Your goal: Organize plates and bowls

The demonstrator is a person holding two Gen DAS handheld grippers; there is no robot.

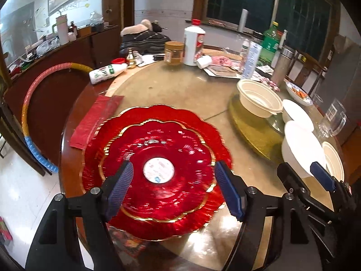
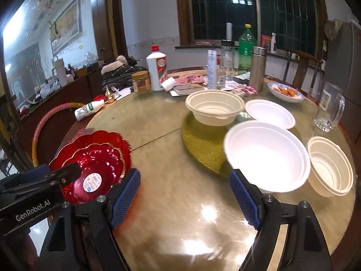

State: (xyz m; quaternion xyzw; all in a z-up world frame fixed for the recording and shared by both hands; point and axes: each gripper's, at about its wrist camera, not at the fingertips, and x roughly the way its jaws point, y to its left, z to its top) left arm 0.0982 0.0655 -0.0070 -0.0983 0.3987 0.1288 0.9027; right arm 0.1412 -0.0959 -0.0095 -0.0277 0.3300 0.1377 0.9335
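You are working at a round surface [image 2: 171, 135] with a glossy top, in a dim room with dark windows behind it and clutter along its far edge. Off the left edge a striped hoop [image 1: 33, 103] leans by a chair. At the near left edge of the surface, two red scalloped plates sit nested: the small red plate [image 1: 158, 158] lies inside the large red plate [image 1: 203, 126], with a round white sticker [image 1: 158, 169] at its centre. Your left gripper [image 1: 172, 186] hovers just above these plates with its jaws spread wide, one blue pad on each side of the sticker, holding nothing. Along the far edge stand a white liquor bottle [image 2: 156, 67], a brown-lidded jar [image 2: 141, 82] and a steel flask [image 2: 257, 68].

Toward the middle, a gold mat [image 2: 200, 144] carries a cream bowl [image 2: 214, 107]. Just right of that bowl rests a white plate [image 2: 269, 113]. Nearer to you, a large white bowl [image 2: 267, 155] overlaps the mat's right side. Your right gripper [image 2: 183, 198] is also wide apart and empty, low over the near edge, its right pad just beside the large white bowl's rim; you cannot tell whether they touch. Right of that bowl sits a stack of cream bowls [image 2: 330, 166], and near the right edge stands a glass mug [image 2: 330, 109].
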